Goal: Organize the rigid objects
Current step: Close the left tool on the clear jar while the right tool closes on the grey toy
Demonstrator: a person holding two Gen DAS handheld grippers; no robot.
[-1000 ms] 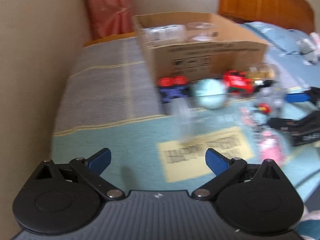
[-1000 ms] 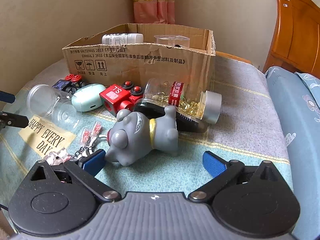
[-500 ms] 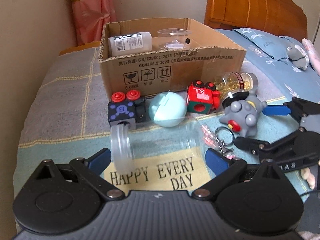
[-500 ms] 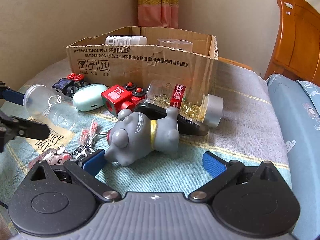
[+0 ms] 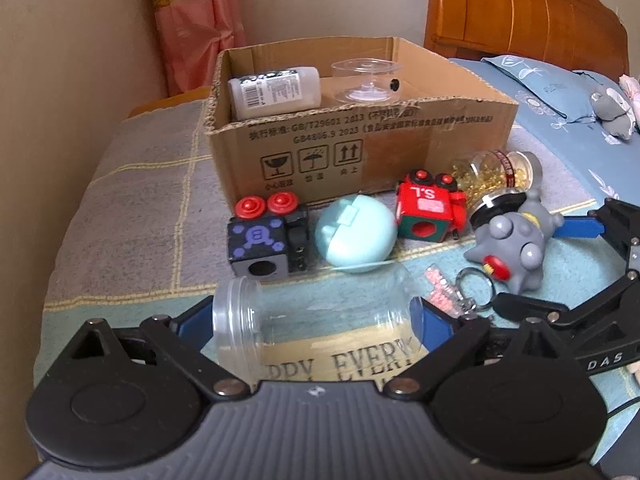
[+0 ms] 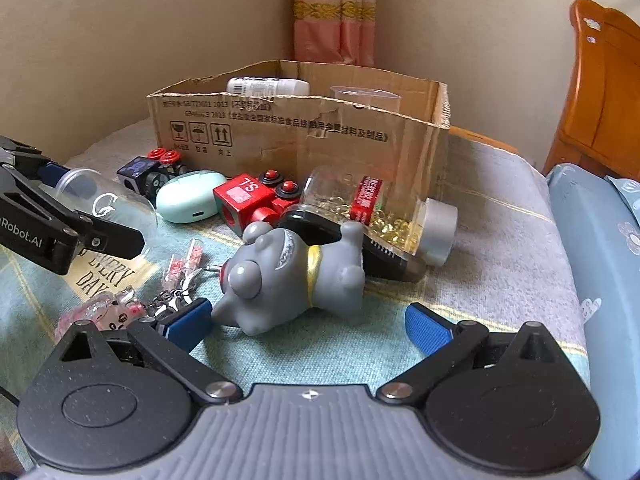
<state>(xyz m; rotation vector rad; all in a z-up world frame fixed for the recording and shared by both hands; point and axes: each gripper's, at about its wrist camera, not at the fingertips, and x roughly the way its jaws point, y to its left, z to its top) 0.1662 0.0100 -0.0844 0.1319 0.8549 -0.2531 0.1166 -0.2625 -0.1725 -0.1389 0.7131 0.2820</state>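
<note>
A clear empty jar [image 5: 316,320] lies on its side on the "HAPPY EVERY DAY" cloth. My left gripper [image 5: 316,322] straddles it lengthwise and its jaws are closing; the blue pads [image 5: 192,320] stand close to the mouth and base without visibly pressing. From the right wrist the same left gripper [image 6: 80,204] brackets the jar [image 6: 100,200]. My right gripper [image 6: 308,314] stands open just short of a grey dog toy [image 6: 296,276] lying on its side. The cardboard box [image 5: 360,148] behind holds a white bottle [image 5: 276,92] and a clear cup [image 5: 364,80].
In front of the box lie a black cube with red buttons [image 5: 260,244], a mint case [image 5: 354,236], a red cube [image 5: 428,208], a capsule jar [image 6: 372,208], a black comb-like item [image 6: 384,252] and pink keychains [image 6: 104,312]. Walls stand left and behind; a wooden headboard [image 5: 520,12] rises at the right.
The left gripper swung in and moved up to the clear jar, which now lies between its fingers; its jaws have narrowed a little. The right gripper has stayed in place.
</note>
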